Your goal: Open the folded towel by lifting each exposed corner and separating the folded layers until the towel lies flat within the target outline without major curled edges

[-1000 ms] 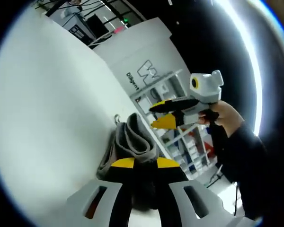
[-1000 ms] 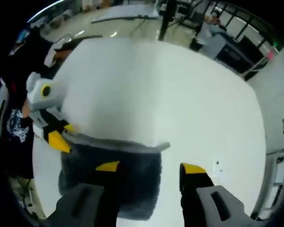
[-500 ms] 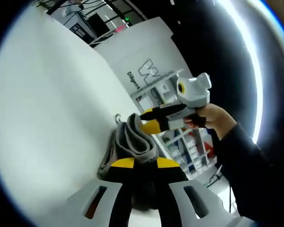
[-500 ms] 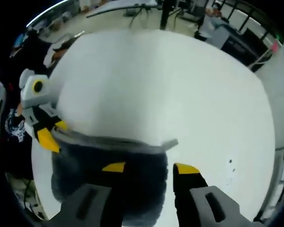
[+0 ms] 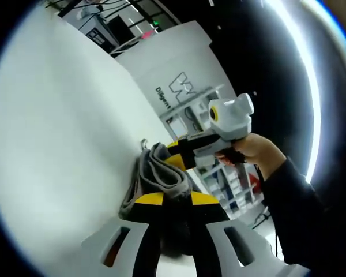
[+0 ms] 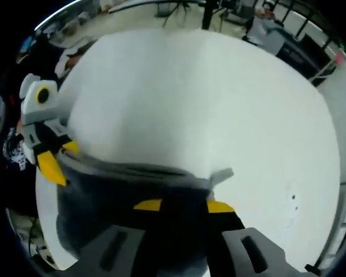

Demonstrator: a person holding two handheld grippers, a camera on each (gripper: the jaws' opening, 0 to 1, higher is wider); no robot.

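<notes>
— Where is the towel (image 6: 132,190)?

— It lies bunched on the white table (image 6: 207,104), a dark grey heap with a paler edge. In the right gripper view it sits right at the right claw (image 6: 183,206), whose yellow-tipped jaws are pinched on a fold of it.

— And the left claw (image 5: 177,199)?

— Its jaws are squeezed together on the towel's (image 5: 158,173) near end, cloth bulging just beyond the tips. In the right gripper view it grips the towel's far-left edge, and in the left gripper view a hand (image 5: 256,151) holds the right claw just past the towel.
</notes>
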